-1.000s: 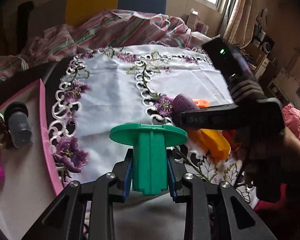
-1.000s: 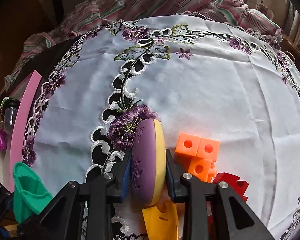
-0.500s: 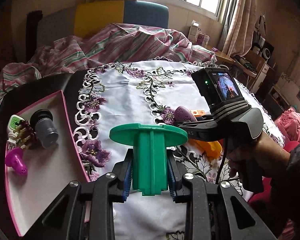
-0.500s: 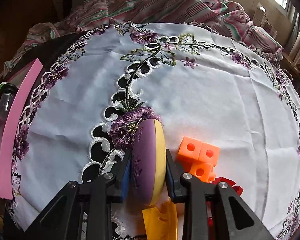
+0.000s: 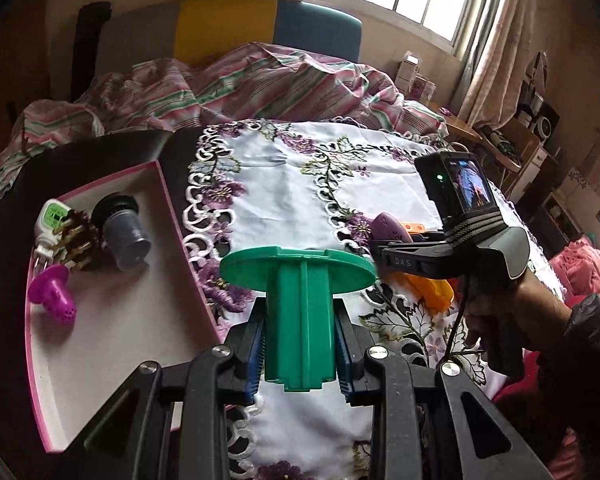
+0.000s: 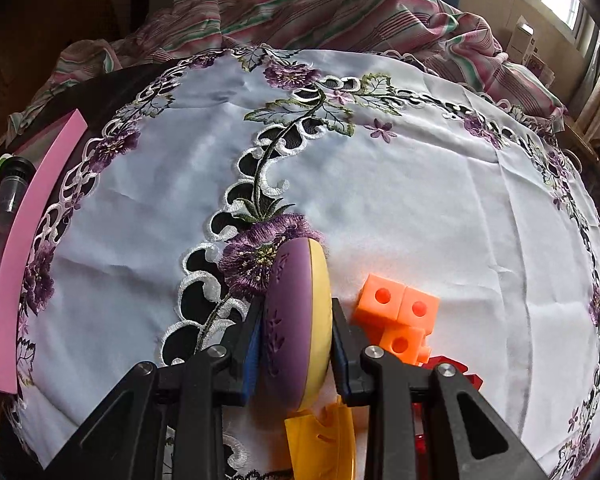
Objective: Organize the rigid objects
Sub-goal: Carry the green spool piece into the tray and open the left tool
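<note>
We note the left hand-held gripper [image 5: 300, 344], clamped on a green plastic spool with a round flange [image 5: 300, 300], has lifted and swung toward the pink-rimmed tray [image 5: 172, 216]; drop-off looks near. The right hand-held gripper [image 6: 292, 344] keeps its hold on a purple-and-yellow oval disc [image 6: 296, 320] above the embroidered white cloth [image 6: 380, 184] on the tabletop. Behind: striped bedding [image 5: 260, 80], window.

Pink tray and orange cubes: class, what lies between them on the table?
In the right wrist view, only embroidered white tablecloth lies between the pink tray and the orange cubes, apart from the purple-and-yellow piece in the right tool.
</note>
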Demonstrator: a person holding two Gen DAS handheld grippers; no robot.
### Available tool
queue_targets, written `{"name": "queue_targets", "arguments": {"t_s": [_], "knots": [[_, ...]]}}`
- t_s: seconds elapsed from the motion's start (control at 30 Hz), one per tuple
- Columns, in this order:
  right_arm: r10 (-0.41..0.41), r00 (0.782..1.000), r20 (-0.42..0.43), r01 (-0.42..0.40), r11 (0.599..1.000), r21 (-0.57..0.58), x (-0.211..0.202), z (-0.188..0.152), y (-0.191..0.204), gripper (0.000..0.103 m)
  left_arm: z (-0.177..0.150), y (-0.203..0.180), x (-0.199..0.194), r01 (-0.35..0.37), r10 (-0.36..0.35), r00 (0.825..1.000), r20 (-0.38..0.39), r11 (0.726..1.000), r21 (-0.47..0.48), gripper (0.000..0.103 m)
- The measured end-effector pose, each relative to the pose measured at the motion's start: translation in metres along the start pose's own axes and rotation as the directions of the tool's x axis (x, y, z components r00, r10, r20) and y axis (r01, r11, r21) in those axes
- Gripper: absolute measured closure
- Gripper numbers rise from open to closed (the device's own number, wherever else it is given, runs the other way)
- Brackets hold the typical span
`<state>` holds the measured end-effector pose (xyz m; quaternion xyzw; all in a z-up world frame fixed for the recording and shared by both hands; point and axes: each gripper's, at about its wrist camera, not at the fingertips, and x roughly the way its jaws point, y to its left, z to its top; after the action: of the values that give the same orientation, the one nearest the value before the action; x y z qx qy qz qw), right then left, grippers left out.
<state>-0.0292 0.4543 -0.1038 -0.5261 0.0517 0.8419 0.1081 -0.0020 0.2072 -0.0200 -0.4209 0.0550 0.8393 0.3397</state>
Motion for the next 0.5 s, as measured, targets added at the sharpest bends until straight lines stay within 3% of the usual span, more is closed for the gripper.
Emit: {"name": "queue_targets", "arguments": {"t_s": [0.27,0.5], "knots": [[-0.002,1.0,-0.004,0.002,1.0,-0.001,-0.001,0.0,-0.001,0.074,-0.01,0.06,-0.02,-0.079,0.079,0.997,-0.003,0.991,-0.112,0.073],[-0.009,1.0,-0.006,0.009,1.0,-0.004,-0.002,-0.001,0.0,0.074,-0.032,0.134,-0.018,-0.214,0.205,0.977,-0.061,0.951,-0.222,0.073]]}}
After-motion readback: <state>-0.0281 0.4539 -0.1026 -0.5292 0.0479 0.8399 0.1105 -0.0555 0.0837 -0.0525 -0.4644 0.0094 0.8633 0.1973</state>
